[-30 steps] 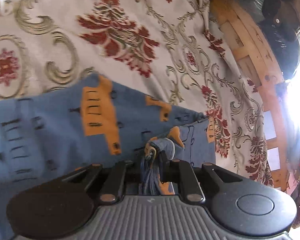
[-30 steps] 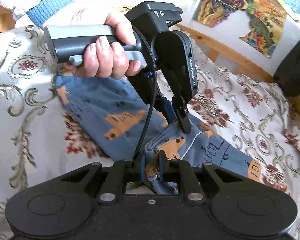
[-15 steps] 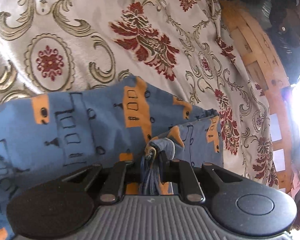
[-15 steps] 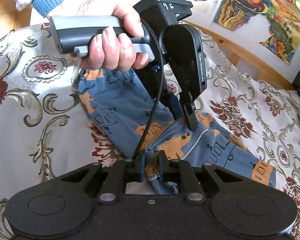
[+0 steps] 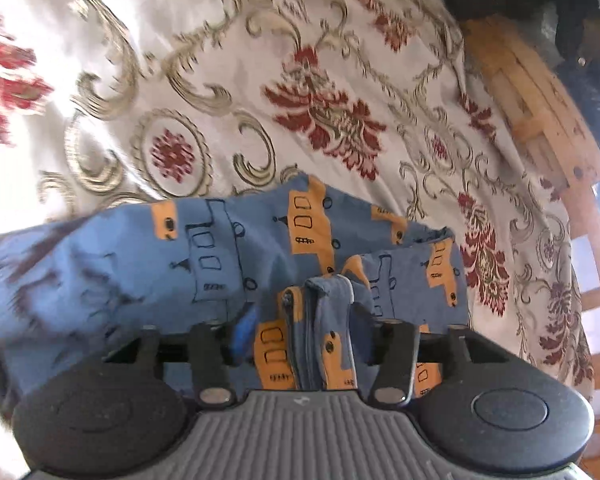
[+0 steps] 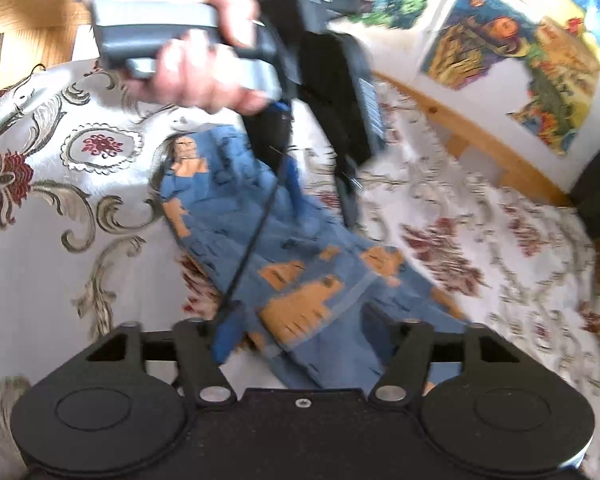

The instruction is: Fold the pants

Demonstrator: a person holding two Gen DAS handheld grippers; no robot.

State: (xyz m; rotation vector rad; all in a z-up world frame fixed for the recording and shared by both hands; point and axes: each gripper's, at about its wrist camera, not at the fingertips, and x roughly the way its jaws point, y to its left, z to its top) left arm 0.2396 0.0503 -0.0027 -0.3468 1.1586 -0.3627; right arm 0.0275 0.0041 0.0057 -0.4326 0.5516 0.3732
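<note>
The pants — blue, printed with orange vehicles — lie on a cream bedspread patterned with red flowers and grey-gold scrolls.

In the left wrist view, the left gripper has its fingers spread wide. A bunched fold of the pants stands between them, draped over the front of the tool, and neither finger presses on it. From there the cloth runs out to the left and a little farther away, lying fairly flat; a shorter flap lies to the right. A wooden bed frame curves along the far right edge of the bedspread.

In the right wrist view, the right gripper is also spread wide. The pants lie in the gap between its fingers and stretch away to the far left, with another part running off to the near right. Just beyond, a hand with a blue cuff holds the other gripper by its grey handle; its black head points down at the pants, and a thin black cable hangs from it over the cloth. That part of the picture is blurred. Colourful pictures hang on the far wall — above a wooden rail.
</note>
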